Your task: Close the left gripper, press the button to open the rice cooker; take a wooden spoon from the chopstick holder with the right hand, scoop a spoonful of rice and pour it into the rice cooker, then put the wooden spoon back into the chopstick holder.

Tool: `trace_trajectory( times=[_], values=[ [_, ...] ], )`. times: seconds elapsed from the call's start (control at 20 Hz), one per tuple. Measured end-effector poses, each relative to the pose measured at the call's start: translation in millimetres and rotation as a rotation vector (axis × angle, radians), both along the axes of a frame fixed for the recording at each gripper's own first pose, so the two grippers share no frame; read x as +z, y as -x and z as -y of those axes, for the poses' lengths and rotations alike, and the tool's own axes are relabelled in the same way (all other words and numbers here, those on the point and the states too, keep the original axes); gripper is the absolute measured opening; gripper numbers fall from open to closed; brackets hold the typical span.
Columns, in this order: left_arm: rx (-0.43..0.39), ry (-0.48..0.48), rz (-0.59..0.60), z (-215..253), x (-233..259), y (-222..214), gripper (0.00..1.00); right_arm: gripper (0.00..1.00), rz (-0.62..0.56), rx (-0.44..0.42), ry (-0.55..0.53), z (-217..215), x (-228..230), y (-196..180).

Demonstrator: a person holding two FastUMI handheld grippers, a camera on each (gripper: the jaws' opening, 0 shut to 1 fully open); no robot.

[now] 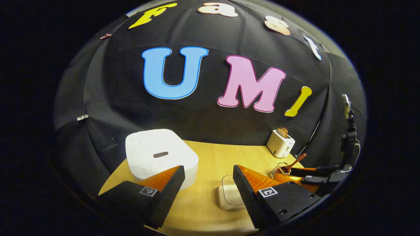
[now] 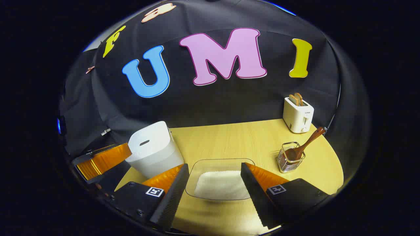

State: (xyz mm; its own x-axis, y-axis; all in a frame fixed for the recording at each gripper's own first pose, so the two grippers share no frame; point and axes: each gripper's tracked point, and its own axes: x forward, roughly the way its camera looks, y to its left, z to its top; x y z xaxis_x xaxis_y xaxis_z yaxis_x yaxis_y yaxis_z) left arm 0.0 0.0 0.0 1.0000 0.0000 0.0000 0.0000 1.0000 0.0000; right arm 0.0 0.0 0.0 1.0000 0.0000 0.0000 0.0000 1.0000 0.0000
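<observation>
My left gripper (image 1: 208,191) hangs spread and empty over the counter (image 1: 210,157); I should clench its fingers first, then push down on the dark button (image 1: 160,154) atop the closed white rice cooker (image 1: 157,154) just ahead.

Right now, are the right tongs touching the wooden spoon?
Apart. In the right gripper view, the open right tongs hang over the rice tray, while the wooden spoon leans in its holder with bare table between.
</observation>
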Motion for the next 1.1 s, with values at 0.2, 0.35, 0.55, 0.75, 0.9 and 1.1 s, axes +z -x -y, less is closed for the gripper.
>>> trace_trajectory(
  times=[0.2, 0.35, 0.55, 0.75, 0.9, 1.1],
  values=[
    [0.028, 0.002, 0.007, -8, 0, 1, 0.96, 0.99, -0.001, -0.009, -0.005, 5, -1, 2],
    [0.024, -0.011, 0.002, -6, -4, 1, 0.95, 0.99, -0.007, -0.027, -0.009, 12, -4, 7],
    [0.007, -0.023, 0.005, -1, -1, -2, 0.96, 0.99, -0.006, -0.049, -0.025, 22, -6, 11],
    [0.008, -0.03, 0.01, -5, 3, -6, 0.95, 0.99, -0.01, -0.069, -0.046, 30, -10, 15],
    [0.012, -0.03, 0.025, -13, 12, -9, 0.96, 0.99, -0.014, -0.088, -0.051, 35, -13, 18],
    [0.031, -0.036, 0.038, -36, 21, -20, 0.95, 0.99, -0.01, -0.127, -0.057, 45, -15, 23]
  ],
)
